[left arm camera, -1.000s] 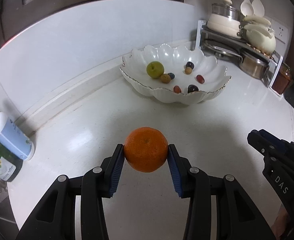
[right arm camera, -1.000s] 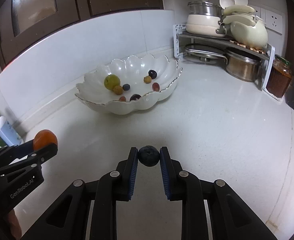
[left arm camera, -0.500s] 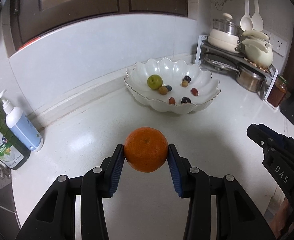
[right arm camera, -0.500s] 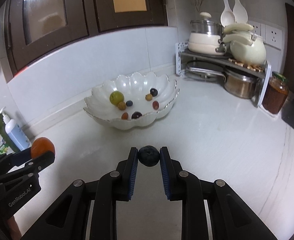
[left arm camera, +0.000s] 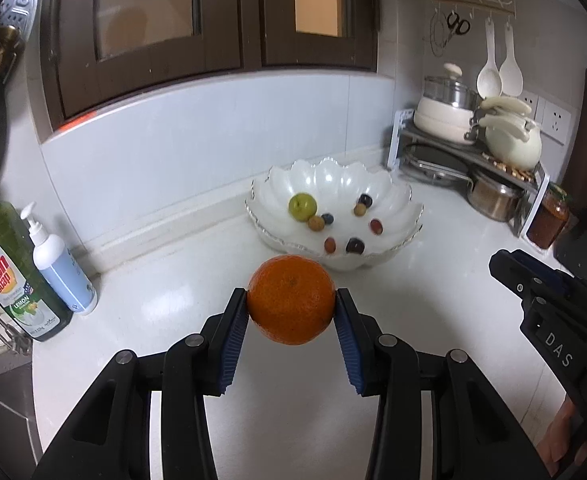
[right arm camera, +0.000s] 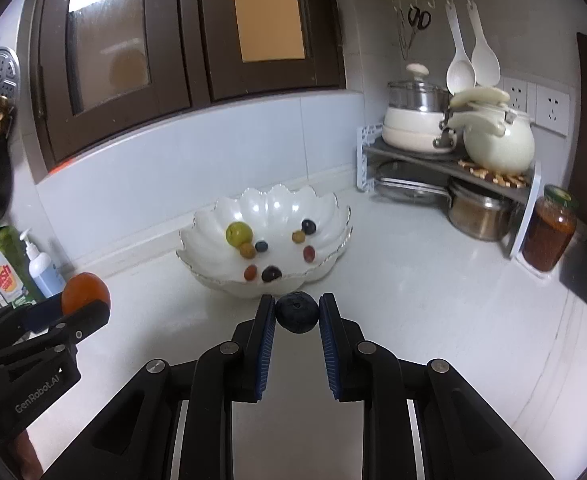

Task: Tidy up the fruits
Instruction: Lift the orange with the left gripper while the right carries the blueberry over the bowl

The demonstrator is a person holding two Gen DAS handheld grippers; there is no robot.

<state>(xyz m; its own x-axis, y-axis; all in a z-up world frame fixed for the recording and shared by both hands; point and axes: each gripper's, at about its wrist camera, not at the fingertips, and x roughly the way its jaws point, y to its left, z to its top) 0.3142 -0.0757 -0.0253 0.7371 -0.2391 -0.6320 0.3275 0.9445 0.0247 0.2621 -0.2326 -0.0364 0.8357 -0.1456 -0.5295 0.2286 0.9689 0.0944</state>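
Note:
My left gripper (left arm camera: 292, 300) is shut on an orange (left arm camera: 290, 298), held above the white counter. A dark blueberry (right arm camera: 297, 312) is pinched between the blue pads of my right gripper (right arm camera: 297, 314), which is shut on it. Ahead of both stands a white scalloped bowl (left arm camera: 403, 196) (right arm camera: 209, 222) with a green fruit (left arm camera: 302, 207) and several small dark and brown fruits inside. The right gripper (left arm camera: 533, 280) shows at the right edge of the left wrist view. In the right wrist view the left gripper (right arm camera: 81, 304) with the orange (right arm camera: 83, 291) sits at the left.
A dish soap bottle (left arm camera: 11, 276) and a white pump bottle (left arm camera: 59, 268) stand at the left by the sink edge. A rack (right arm camera: 445, 168) with pots and lids fills the back right corner, with a jar (right arm camera: 549, 234) beside it. Dark cabinets hang above.
Both grippers have risen and drawn back from the bowl, which now looks smaller and farther. More of the cabinets and bottles has come into view. Both grips are unchanged.

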